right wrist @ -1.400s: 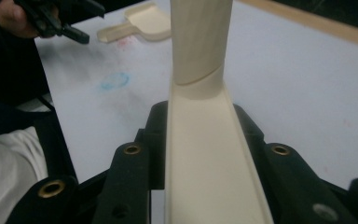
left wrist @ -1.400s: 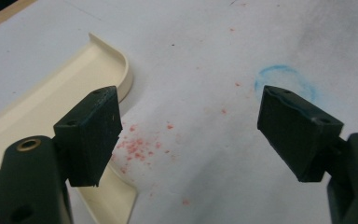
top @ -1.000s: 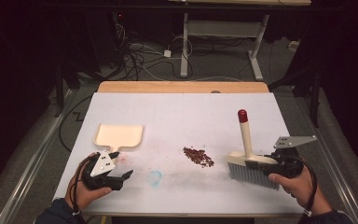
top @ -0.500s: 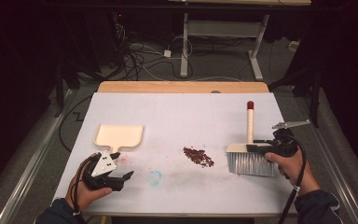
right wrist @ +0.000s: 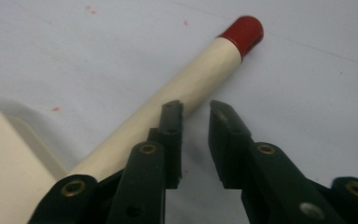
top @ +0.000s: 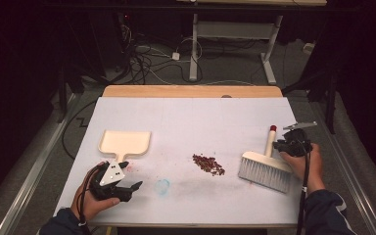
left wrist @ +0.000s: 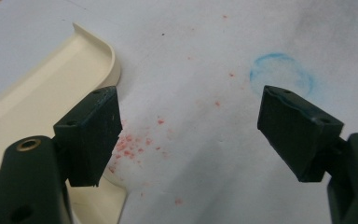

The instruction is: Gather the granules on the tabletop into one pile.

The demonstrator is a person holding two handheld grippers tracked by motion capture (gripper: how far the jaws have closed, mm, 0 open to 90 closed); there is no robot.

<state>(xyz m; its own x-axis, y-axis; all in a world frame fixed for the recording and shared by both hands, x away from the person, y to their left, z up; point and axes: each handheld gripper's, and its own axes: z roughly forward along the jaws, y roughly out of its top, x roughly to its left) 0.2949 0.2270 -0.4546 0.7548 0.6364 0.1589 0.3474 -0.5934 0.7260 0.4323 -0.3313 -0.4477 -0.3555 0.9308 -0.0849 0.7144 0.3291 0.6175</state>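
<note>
- while the brush [top: 267,169] lies flat, its handle [right wrist: 168,100] is seen just beside the right gripper [right wrist: 196,114], whose jaws are narrowly parted, clamping nothing.
- the left gripper [left wrist: 191,121] is held wide apart beside the dustpan [left wrist: 42,102].

A rectangular counter [top: 196,117] covered in pale white paper, with a bare wooden strip along its far edge, fills the middle of the high view. At left of centre lies a cream plastic dustpan [top: 125,143], handle toward the lower edge. Near the centre sits a small pile of dark reddish-brown crumbs [top: 208,164]. At right lies a cream hand brush with white bristles and a red-tipped handle [top: 266,166]. A faint blue ring mark [top: 162,186] and scattered pink specks stain the paper at lower left.
</note>
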